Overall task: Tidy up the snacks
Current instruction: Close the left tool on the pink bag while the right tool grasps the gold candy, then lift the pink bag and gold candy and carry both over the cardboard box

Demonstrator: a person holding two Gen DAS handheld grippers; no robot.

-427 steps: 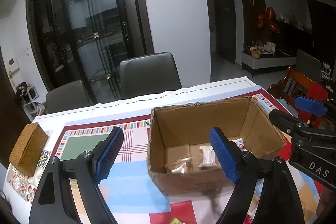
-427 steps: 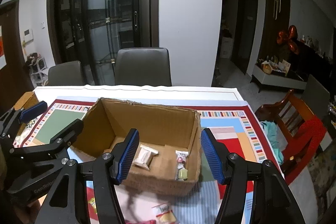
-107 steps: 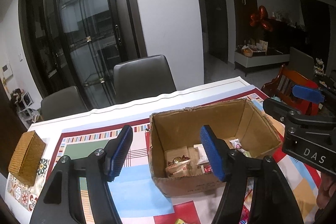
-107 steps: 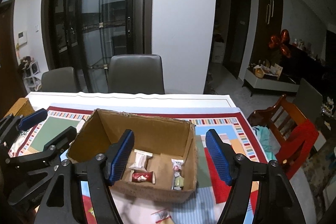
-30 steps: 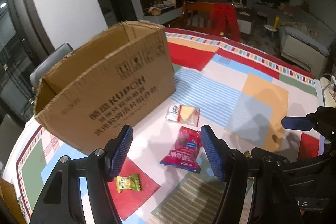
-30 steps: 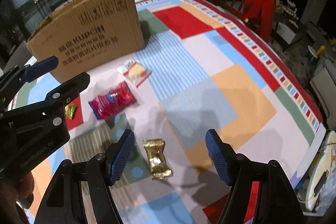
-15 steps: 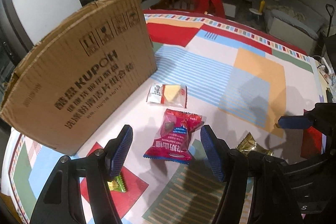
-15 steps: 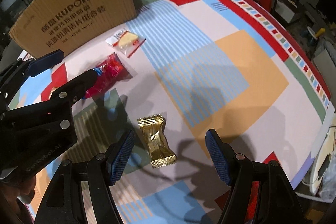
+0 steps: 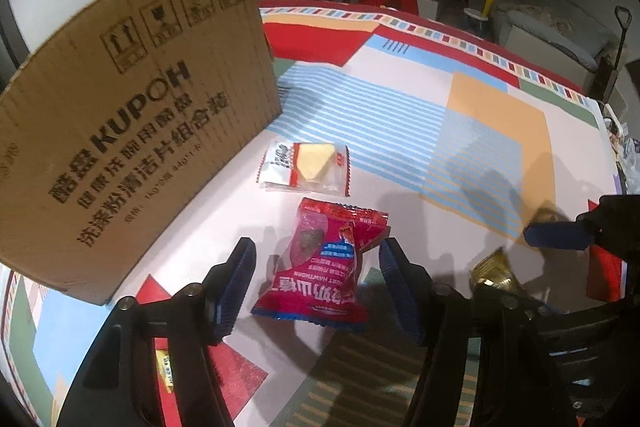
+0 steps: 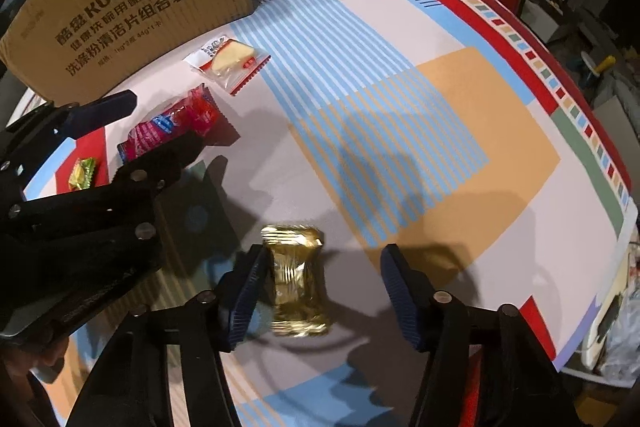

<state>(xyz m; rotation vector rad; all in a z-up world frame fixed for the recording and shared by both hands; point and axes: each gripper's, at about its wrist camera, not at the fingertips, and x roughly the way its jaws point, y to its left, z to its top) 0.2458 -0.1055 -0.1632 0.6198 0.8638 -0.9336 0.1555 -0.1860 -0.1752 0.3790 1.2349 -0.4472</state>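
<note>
- Four snacks are seen loose on the worktop [image 10: 460, 131], all outside the box [image 9: 132, 115]; what the box holds cannot be seen, so at least these four are judged left to pack.
- The red packet [image 9: 324, 263] lies just in front of the box, between the pads of the left claw [image 9: 316, 287]; the jaws are closing but are apart from it on both sides, so nothing is pinched yet.
- The gold sweet [image 10: 296, 283] lies well away from the box, toward the near edge, inside the right claw [image 10: 320, 295]; those jaws are closing too, with one pad at or just beside the wrapper and the other clear of it.
- The cheese packet [image 9: 308, 167] lies between the red packet and the box, untouched.
- The small green sweet [image 10: 82, 173] lies near the box's left end, beyond the left claw, untouched.
- Both lifts and the drop into the box are judged still to be done.
</note>
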